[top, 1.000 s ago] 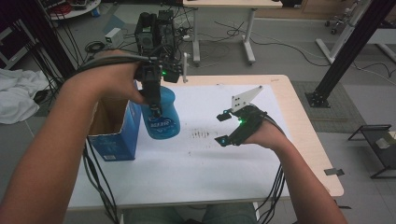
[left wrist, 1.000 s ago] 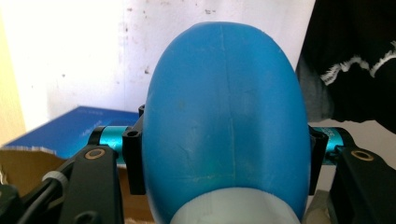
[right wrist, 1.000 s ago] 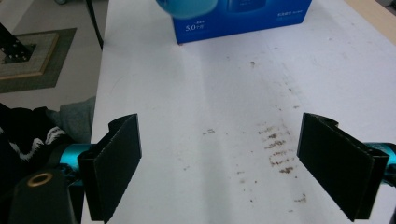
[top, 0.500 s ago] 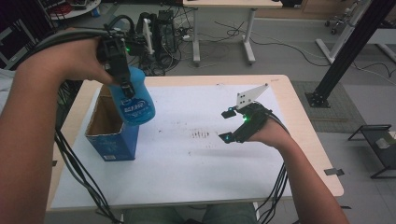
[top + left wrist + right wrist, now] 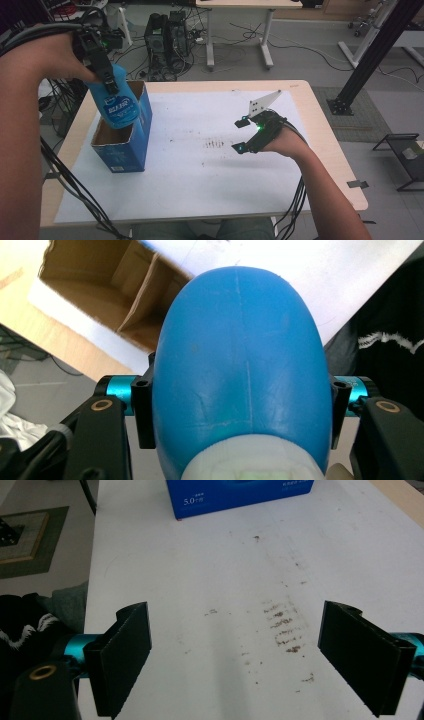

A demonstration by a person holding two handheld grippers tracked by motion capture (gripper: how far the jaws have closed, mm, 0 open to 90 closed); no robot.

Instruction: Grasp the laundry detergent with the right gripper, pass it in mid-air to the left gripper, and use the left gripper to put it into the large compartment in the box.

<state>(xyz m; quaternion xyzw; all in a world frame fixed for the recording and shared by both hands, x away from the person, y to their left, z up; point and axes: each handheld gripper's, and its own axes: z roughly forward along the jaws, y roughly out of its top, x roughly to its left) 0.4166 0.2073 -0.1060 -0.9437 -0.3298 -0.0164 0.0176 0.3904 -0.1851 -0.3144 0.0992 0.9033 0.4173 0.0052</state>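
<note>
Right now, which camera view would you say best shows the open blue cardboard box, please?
The high view: the open blue cardboard box stands whole at the table's left. The left gripper view gives its brown interior behind the blue plastic bottle; the right gripper view, one printed side.

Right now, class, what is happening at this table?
A person works with a gripper in each hand. The left gripper is clamped on a blue bottle and holds it over the open blue cardboard box at the table's left side, not yet lowered inside. The right gripper rests over the white table with its jaws wide open and nothing between them, above some brown smudges.
</note>
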